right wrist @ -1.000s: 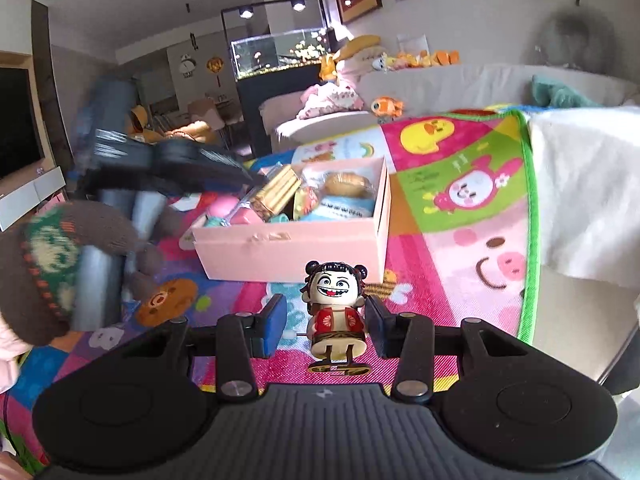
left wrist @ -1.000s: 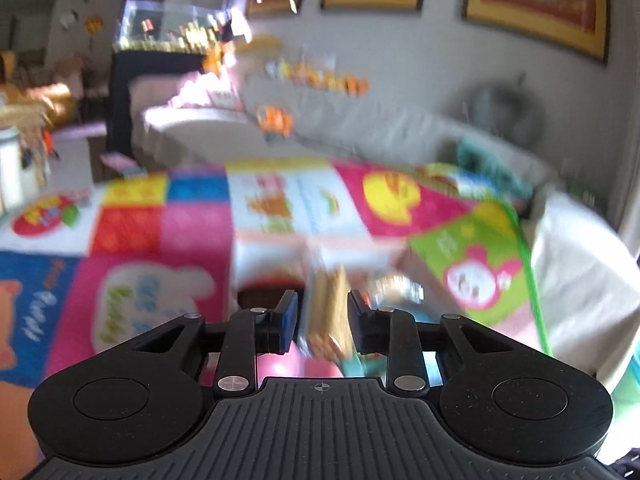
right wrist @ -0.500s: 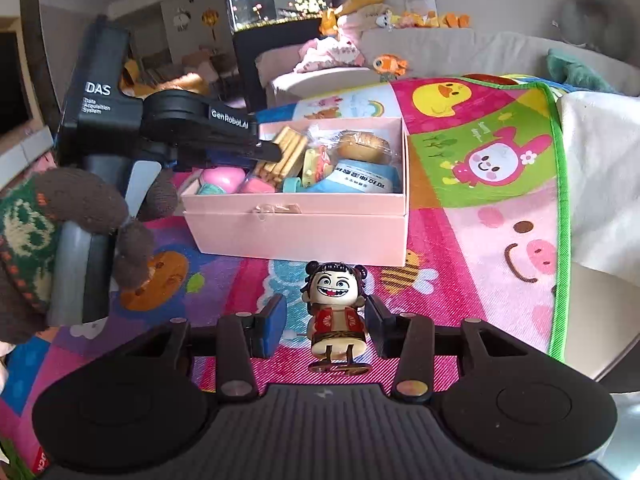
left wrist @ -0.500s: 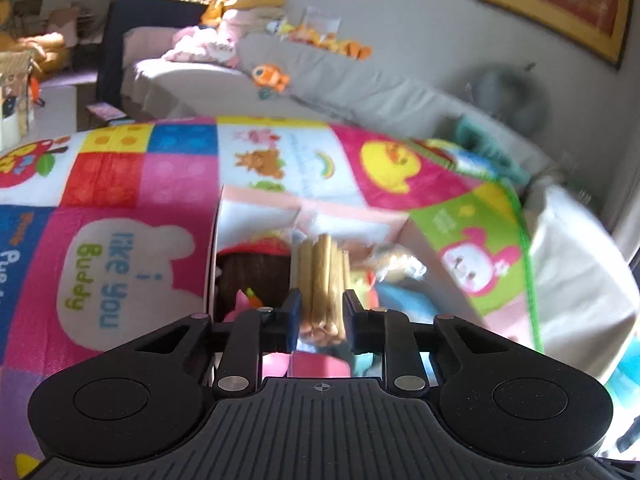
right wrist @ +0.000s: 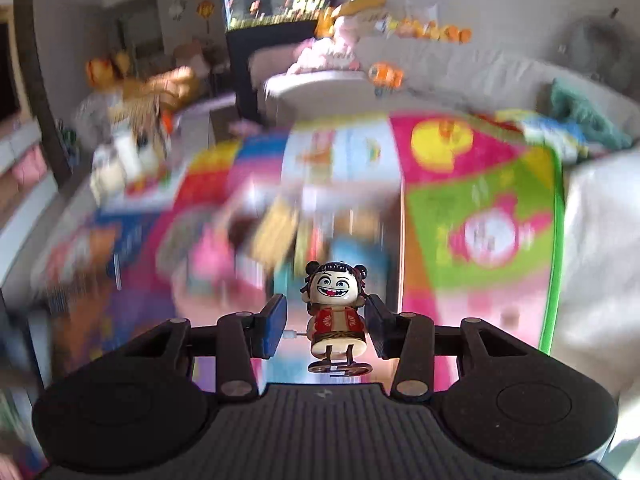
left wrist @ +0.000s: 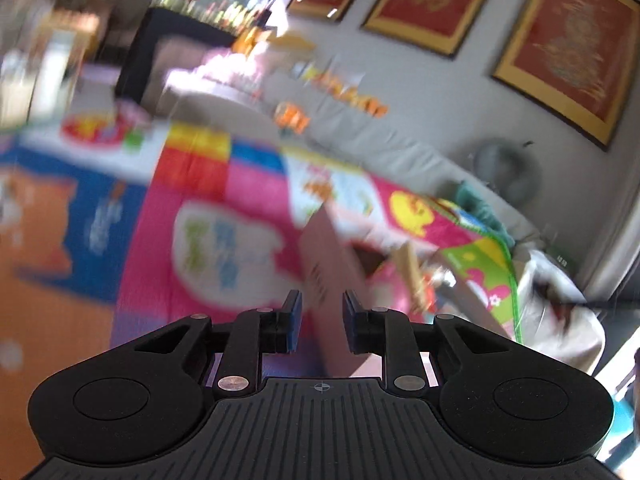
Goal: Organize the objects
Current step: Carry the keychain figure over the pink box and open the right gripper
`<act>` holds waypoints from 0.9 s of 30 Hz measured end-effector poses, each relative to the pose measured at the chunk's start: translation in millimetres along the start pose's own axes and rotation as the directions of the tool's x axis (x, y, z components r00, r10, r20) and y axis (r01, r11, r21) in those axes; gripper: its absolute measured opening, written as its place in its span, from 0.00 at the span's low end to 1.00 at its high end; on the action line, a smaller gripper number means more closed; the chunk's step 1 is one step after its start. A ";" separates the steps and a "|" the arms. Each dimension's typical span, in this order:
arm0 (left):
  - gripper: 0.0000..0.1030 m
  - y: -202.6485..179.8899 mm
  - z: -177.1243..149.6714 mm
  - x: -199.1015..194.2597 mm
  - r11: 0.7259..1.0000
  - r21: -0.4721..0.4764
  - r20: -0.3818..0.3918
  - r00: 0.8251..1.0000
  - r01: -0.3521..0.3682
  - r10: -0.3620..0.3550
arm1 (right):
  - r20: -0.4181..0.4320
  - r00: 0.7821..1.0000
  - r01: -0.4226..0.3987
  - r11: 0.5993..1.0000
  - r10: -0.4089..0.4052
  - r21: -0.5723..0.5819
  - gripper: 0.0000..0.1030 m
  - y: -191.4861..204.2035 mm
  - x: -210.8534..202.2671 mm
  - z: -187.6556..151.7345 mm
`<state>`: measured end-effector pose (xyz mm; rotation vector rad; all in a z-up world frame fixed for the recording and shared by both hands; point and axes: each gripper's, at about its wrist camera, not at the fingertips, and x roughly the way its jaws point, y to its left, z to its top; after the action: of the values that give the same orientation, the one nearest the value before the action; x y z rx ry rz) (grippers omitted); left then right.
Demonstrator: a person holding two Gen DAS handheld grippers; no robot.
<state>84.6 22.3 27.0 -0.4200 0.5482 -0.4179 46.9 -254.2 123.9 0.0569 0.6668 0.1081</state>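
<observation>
- A living room fills both views, much smeared by motion blur: a bright patchwork play mat covers the floor, a grey sofa runs along the far wall, and red pictures in gold frames hang at the upper right of the left wrist view.
- A dark-based fish tank stands at the top centre of the right wrist view.
- In the left wrist view the left gripper sits at lower centre, its blue-padded fingers a modest gap apart with nothing between them.
- Beyond those fingers, in the centre of that frame, lies the pink box, blurred; a biscuit-coloured item and pink shapes show inside it to the right, too smeared to name.
- In the right wrist view the right gripper at lower centre holds a small figurine between its pads.
- The figurine is sharp: an upright wind-up doll with a big pale grinning head, dark hair in two buns, a red patterned vest, cream body, thin legs on dark flat feet, and a small winding stem pointing to the left pad.
- Past the figurine, mid-frame, the box contents are a blur of yellow, pink and blue.
</observation>
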 end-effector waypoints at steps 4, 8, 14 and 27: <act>0.23 12.2 -1.7 7.0 1.000 -0.021 -0.039 0.999 0.005 -0.006 | 0.051 0.998 0.020 0.999 -0.022 0.033 0.41 6.8 25.4 68.8; 0.23 17.3 -4.1 4.8 0.999 -0.027 -0.049 0.999 0.020 -0.022 | 0.036 0.998 0.047 0.998 -0.049 0.048 0.49 12.9 78.2 109.4; 0.23 22.2 -6.6 3.5 0.999 -0.042 -0.057 0.998 0.002 -0.005 | -0.089 0.993 0.083 0.989 -0.072 0.122 0.60 5.7 121.9 100.5; 0.23 12.6 -6.4 7.2 0.997 -0.056 -0.061 0.996 -0.061 0.058 | -0.066 0.996 0.058 0.996 -0.054 0.069 0.60 -19.7 87.2 54.5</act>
<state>89.8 27.6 13.0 -0.4470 0.6304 -0.3586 150.3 -264.4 111.4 0.1032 0.7360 0.0323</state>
